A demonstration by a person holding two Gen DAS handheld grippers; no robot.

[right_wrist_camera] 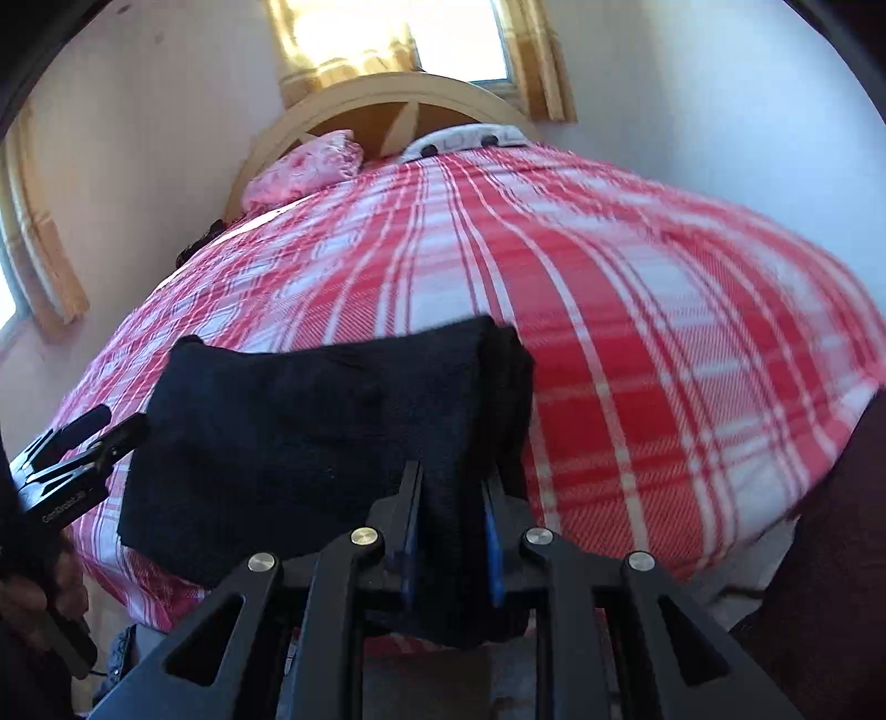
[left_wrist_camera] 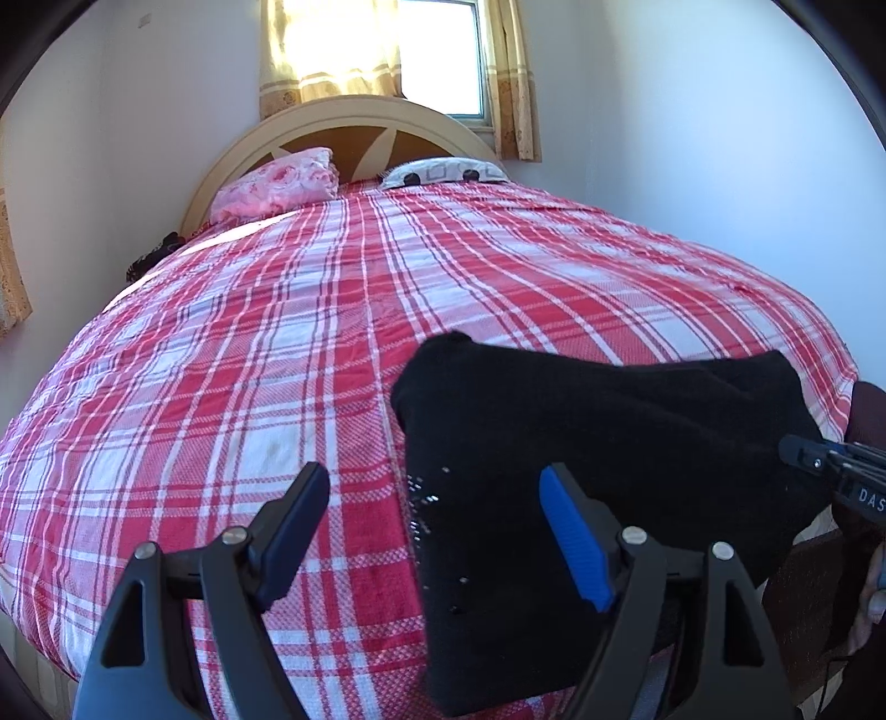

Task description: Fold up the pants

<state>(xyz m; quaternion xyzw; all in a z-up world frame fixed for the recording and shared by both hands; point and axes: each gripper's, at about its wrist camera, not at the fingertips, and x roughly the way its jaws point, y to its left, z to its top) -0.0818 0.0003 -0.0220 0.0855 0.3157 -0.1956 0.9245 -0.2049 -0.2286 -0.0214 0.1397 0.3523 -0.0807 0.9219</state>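
Observation:
The black pants [left_wrist_camera: 581,443] lie folded into a thick bundle near the foot edge of the bed; they also show in the right wrist view [right_wrist_camera: 310,421]. My left gripper [left_wrist_camera: 437,504] is open, its jaws wide apart over the bundle's left edge, holding nothing. My right gripper [right_wrist_camera: 451,498] is shut on the near right edge of the pants, with black fabric pinched between its blue pads. The right gripper shows at the right edge of the left wrist view [left_wrist_camera: 819,459], and the left gripper shows at the left of the right wrist view [right_wrist_camera: 99,437].
The bed has a red and white plaid cover [left_wrist_camera: 249,360]. A pink pillow [left_wrist_camera: 277,188] and a white patterned pillow [left_wrist_camera: 443,171] lie by the wooden headboard [left_wrist_camera: 354,119]. A curtained window [left_wrist_camera: 432,50] is behind. White walls close both sides.

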